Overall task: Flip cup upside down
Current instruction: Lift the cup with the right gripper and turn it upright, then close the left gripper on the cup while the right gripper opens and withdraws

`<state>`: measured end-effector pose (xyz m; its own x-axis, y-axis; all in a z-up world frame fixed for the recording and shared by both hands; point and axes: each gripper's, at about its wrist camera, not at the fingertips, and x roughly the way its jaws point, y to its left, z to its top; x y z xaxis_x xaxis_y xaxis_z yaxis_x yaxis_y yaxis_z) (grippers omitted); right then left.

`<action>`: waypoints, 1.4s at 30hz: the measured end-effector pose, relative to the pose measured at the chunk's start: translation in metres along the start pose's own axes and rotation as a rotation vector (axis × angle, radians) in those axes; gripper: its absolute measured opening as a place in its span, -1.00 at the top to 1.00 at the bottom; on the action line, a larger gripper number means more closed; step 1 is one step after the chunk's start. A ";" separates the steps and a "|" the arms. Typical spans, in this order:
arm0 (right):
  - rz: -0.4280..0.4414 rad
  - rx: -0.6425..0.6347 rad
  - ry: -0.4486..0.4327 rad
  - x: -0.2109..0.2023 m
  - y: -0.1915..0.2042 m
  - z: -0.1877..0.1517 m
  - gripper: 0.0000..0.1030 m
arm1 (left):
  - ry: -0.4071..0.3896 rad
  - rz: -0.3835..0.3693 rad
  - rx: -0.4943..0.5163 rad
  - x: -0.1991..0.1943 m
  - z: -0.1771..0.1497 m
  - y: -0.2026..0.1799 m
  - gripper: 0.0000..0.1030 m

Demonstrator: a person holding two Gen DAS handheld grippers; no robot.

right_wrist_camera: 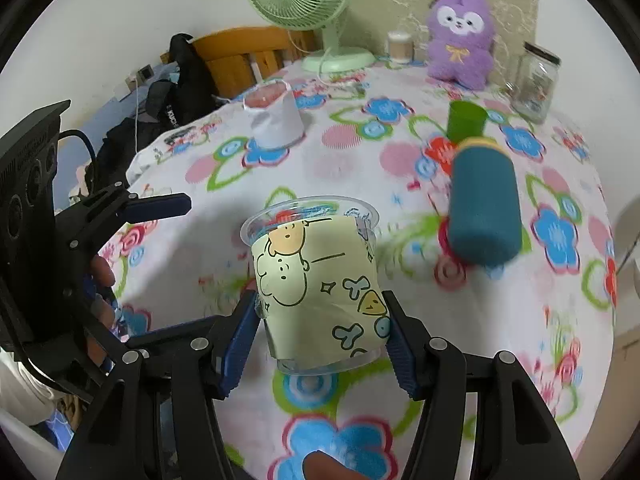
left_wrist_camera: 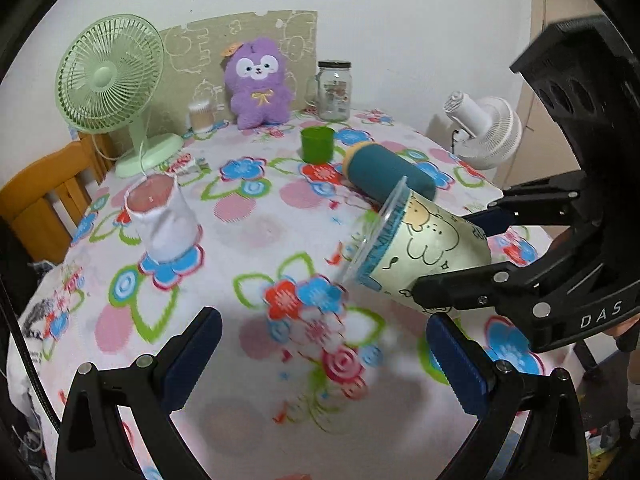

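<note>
A clear plastic cup with a pale yellow cartoon sleeve (right_wrist_camera: 316, 280) is clamped near its base between my right gripper's (right_wrist_camera: 324, 340) blue pads. It is held above the flowered tablecloth. In the left wrist view the cup (left_wrist_camera: 424, 248) lies tilted on its side, mouth pointing left and down, with the right gripper (left_wrist_camera: 460, 260) shut around it. My left gripper (left_wrist_camera: 324, 360) is open and empty, low over the tablecloth in front of the cup; it also shows at the left of the right wrist view (right_wrist_camera: 160, 264).
A teal cylinder with a yellow cap (left_wrist_camera: 388, 172) lies on the table behind the cup. A green cup (left_wrist_camera: 317, 144), a white-wrapped cup (left_wrist_camera: 164, 220), a glass jar (left_wrist_camera: 334, 90), a purple plush (left_wrist_camera: 256, 84), a green fan (left_wrist_camera: 112, 76) and a white fan (left_wrist_camera: 488, 128) stand around. A wooden chair (left_wrist_camera: 44, 200) is left.
</note>
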<state>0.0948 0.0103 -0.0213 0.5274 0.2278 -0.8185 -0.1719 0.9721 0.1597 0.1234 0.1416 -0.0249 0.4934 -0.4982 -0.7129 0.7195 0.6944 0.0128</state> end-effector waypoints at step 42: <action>0.059 0.177 -0.201 -0.093 -0.091 -0.061 -0.83 | 0.100 -0.156 -0.433 0.003 -0.007 -0.048 -1.00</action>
<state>0.0104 -0.1025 0.0067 0.6782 0.2742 -0.6818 -0.0686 0.9474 0.3127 0.0871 0.1098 -0.0325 0.3308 -0.5761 -0.7474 0.5011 0.7784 -0.3782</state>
